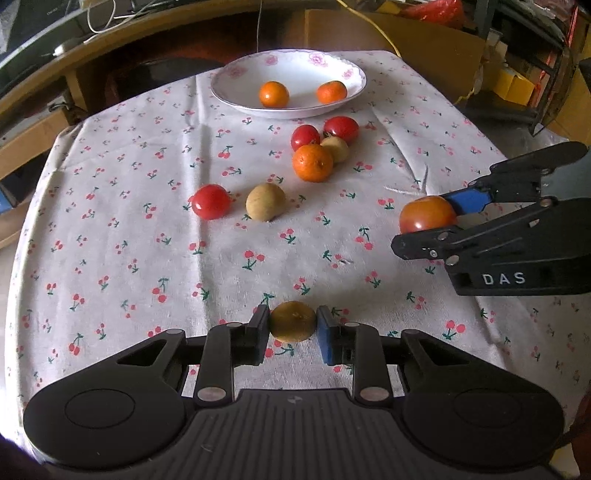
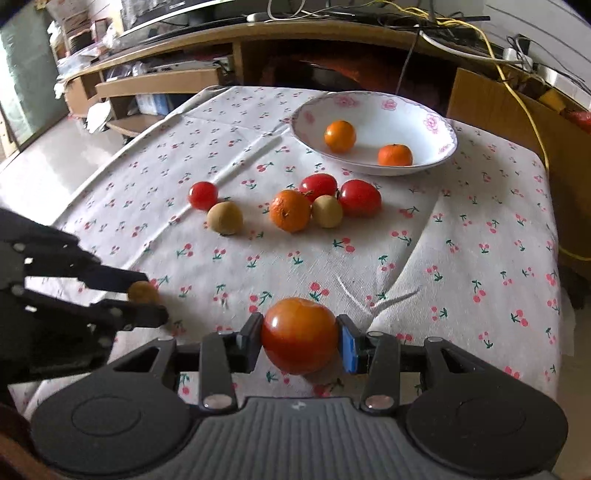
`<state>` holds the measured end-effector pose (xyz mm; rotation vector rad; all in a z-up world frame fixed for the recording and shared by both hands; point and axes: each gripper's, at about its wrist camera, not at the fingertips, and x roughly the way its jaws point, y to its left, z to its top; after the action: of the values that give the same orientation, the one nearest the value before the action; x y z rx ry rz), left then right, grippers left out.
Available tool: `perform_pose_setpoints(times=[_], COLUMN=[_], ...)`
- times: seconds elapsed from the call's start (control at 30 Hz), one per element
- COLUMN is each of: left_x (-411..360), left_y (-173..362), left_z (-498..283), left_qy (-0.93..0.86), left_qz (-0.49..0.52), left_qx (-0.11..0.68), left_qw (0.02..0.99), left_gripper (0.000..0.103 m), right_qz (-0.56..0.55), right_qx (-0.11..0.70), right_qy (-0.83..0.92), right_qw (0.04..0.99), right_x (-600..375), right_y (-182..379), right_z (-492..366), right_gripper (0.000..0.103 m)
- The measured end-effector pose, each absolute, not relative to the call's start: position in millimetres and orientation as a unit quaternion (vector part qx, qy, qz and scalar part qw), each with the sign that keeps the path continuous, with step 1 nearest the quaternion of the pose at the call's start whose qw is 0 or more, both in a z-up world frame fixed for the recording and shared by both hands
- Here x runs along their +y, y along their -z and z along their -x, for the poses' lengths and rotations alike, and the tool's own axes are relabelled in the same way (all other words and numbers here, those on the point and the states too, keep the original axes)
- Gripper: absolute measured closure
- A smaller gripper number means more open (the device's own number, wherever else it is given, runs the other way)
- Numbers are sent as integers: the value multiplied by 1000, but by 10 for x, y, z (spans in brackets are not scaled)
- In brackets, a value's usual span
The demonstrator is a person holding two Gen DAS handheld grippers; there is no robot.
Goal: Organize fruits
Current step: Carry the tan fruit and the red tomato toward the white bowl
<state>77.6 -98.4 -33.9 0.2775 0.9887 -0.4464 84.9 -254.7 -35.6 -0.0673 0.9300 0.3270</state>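
Note:
My left gripper [image 1: 291, 323] is shut on a small brown fruit [image 1: 292, 320] near the table's front edge; from the right wrist view the same fruit [image 2: 143, 291] sits between the left gripper [image 2: 146, 295] pads. My right gripper [image 2: 300, 335] is shut on a large orange-red tomato [image 2: 300, 334], seen also at the right of the left wrist view as the tomato [image 1: 427, 214] in the right gripper [image 1: 430, 218]. A white floral plate [image 1: 236, 79] at the back holds two oranges [image 1: 273, 94]. On the cloth lie red tomatoes [image 1: 210, 201], brown fruits [image 1: 265, 202] and an orange [image 1: 312, 162].
A cherry-print cloth [image 1: 147, 240] covers the table. Behind it stand a wooden desk [image 2: 332, 33] with cables, shelves [image 2: 155, 85] at the left and cardboard boxes [image 1: 399, 40] at the right. The table's edges drop off at both sides.

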Motion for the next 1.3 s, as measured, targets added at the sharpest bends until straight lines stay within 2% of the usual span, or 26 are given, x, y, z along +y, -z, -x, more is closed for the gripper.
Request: perform_pose_setpoints(times=[0.13,0.2,0.23,0.37,0.43,0.5,0.57,0.63,0.67,0.73,0.8,1.3], left_x=[-971,-958,-952,-934,-947,-953,-943,-941,-950,-963,-963,-1049], left_y=[345,343,347,339,346,362,361,353,345,340,334,116], left_z=[-768,-758,-756,-762,-753,-753,-777,-781,-775,-763,-762,-964], left_qy=[215,216,214,213,214,212,214,219,220,221,222,220], left_qz=[-135,-141,-143,-141,-145,-150,-141,-135,-137,-139,-136,-98], left_qx=[464,463,462,469,470,468,471,472,471,471,475,453], left_qw=[849,848,849,845,844,845,844,843,843,842,841,858], left_gripper=[64,59,55,49,35,32,37,51,55,65,69,69], right_qz=[28,26,25,29,25,22,25,24,24,22,17,-7], right_qx=[448,452,453,452,450,449,451,452,453,453,455,436], right_qy=[-165,-174,-175,-171,-168,-170,-169,-167,-166,-160,-161,-145], right_qw=[878,874,874,875,877,877,876,876,876,877,876,888], right_x=[-2575,-2579,-2578,-2570,-2581,-2583,-2581,-2586,-2591,-2600,-2602,-2679], right_y=[376,371,370,372,357,348,354,367,371,358,342,199], right_z=[-860,-868,-867,-887,-908,-924,-926,-922,-920,-915,-922,-915], right_gripper=[43,30,28,28,28,28,28,28,28,35,47,47])
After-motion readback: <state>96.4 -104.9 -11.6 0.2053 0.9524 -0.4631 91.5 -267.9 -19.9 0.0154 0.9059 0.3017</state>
